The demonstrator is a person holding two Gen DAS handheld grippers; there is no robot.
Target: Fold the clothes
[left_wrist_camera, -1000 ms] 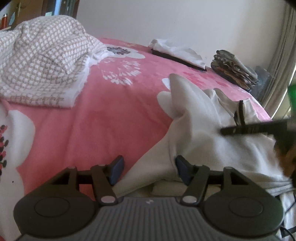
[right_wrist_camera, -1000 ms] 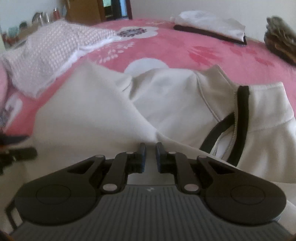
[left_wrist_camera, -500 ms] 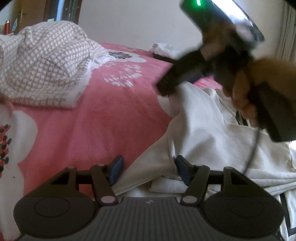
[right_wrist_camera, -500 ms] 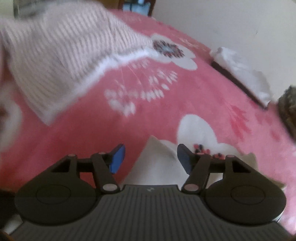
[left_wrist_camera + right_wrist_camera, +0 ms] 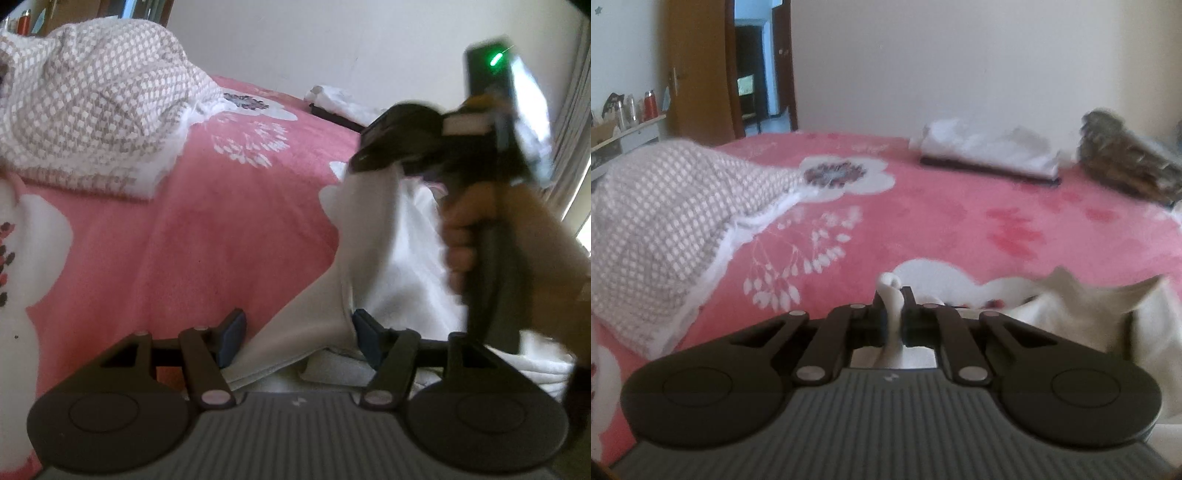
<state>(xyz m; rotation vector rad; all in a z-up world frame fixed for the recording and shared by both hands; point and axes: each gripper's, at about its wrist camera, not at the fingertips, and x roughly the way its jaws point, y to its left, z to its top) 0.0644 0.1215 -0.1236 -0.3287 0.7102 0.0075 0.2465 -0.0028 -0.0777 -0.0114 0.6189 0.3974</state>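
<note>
Since the earlier frame the right tool [image 5: 893, 314] has been moved to the cream garment's [image 5: 369, 236] edge on the bed [image 5: 221, 229] and is closing on it. The fold should be carried over evenly while the left tool [image 5: 297, 334], half-open, straddles the hem ungripped.

I see the cream garment [image 5: 373, 254] rumpled on the pink floral bed [image 5: 229, 229], one corner lifted and pinched up, lower edge draped flat; a fold of it stands upright.
</note>
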